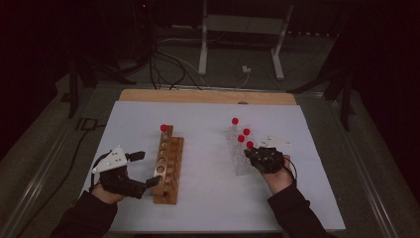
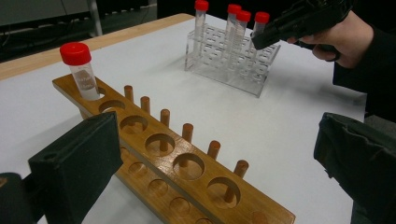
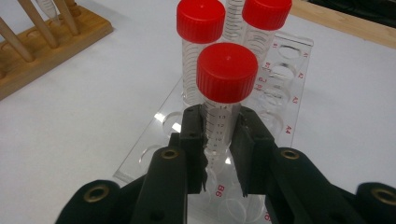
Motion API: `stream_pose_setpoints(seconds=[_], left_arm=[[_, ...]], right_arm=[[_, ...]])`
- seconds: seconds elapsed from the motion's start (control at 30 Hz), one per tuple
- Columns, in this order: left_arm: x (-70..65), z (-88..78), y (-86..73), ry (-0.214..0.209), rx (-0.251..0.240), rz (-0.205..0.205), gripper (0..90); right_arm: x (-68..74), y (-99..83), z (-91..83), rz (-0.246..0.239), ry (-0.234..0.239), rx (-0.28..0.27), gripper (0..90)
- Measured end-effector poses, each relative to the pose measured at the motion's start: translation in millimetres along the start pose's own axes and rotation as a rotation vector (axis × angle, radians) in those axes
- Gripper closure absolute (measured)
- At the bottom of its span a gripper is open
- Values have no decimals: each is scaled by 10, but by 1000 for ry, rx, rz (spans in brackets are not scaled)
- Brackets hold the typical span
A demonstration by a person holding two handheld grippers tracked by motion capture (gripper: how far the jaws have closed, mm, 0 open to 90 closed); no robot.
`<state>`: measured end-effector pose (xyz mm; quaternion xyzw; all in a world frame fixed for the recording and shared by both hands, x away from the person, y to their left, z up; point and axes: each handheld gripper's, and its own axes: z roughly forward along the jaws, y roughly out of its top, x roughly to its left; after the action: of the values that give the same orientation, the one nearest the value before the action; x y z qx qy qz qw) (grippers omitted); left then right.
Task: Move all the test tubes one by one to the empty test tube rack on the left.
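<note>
Right tool (image 3: pixel 219 154): jaws closed on the nearest red-capped tube (image 3: pixel 226 93), pads on the graduated wall just below the cap.
Gripped tube: upright, lower end seated in the clear acrylic rack (image 3: pixel 289 88), in the row nearest the tool.
Other tubes: three more red-capped tubes (image 2: pixel 233 23) stand in the same rack, beyond the gripped one.
Left tool (image 2: pixel 219 163): jaws wide open, holding nothing; one pad sits against the near end of the wooden rack (image 2: pixel 187 172), the other well off to its right.
Wooden rack: lies straight ahead of the left tool on the white worktop (image 1: pixel 208 124); a single red-capped tube (image 2: pixel 80 70) occupies its farthest hole, the remaining holes are empty.
Progress (judged): apparently a transfer from acrylic rack to wooden rack; one tube placed, four left, the next one gripped but not yet lifted.
</note>
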<state>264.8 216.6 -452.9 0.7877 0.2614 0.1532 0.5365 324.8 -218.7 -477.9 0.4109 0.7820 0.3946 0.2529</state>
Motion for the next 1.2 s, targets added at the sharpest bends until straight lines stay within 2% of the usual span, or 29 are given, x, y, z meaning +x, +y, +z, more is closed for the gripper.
stream_pose_setpoints(seconds=[0.43, 0.8, 1.0, 1.2], left_arm=[[0, 1, 8, -6, 4, -4, 16], [-39, -25, 76, -26, -3, 9, 16], [-75, -24, 131, -45, -13, 17, 16], [-119, 5, 196, -62, -21, 31, 17]], right_arm=[[10, 104, -183, -4, -8, -58, 756], [75, 235, -461, -37, -17, -134, 755], [164, 292, -554, -59, 9, -161, 755], [292, 327, -588, -83, 57, -167, 755]])
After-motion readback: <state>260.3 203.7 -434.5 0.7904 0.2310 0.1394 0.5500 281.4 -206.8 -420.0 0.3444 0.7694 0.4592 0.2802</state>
